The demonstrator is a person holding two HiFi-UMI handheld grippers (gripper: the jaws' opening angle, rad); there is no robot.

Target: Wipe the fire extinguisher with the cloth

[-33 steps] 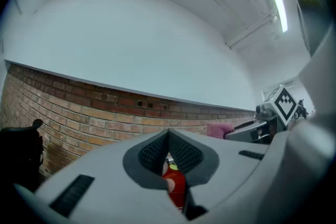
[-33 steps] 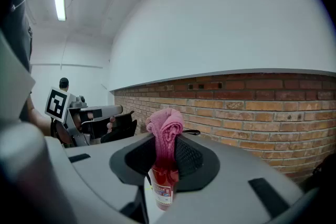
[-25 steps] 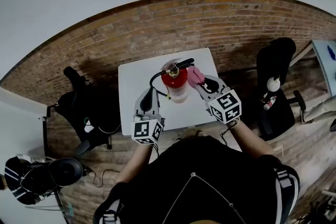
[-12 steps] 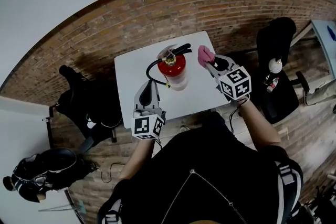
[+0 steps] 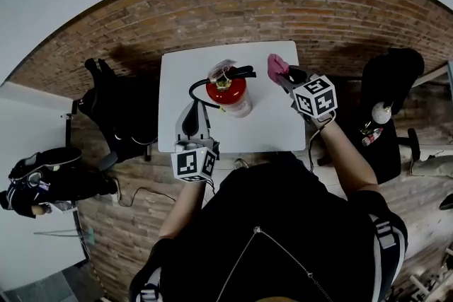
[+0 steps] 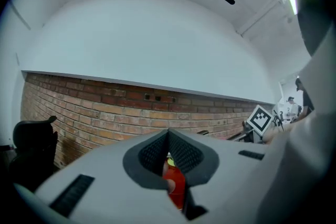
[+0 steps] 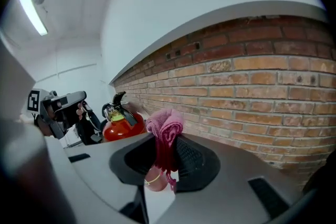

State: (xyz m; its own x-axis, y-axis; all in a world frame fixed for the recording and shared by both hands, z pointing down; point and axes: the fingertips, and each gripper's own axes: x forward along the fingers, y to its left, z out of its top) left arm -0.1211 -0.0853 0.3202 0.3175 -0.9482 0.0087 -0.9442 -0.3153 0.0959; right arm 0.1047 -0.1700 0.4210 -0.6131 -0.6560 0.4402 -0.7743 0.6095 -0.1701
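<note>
a white table (image 5: 212, 131) stands against a brick wall (image 7: 252, 86). on it a red fire extinguisher (image 5: 228, 90) stands upright near the far edge, its black hose curving off to its left. the left gripper (image 5: 192, 111) hovers over the table's near left part, pointing at the extinguisher; its jaws meet at the tips, and the red body (image 6: 175, 186) shows through the slit below them. the right gripper (image 5: 283, 76) is to the extinguisher's right, near it but apart, with its jaws clamped on the pink cloth (image 7: 165, 126). the cloth's bunched end sticks out past the fingertips, not touching the extinguisher (image 7: 119, 126).
</note>
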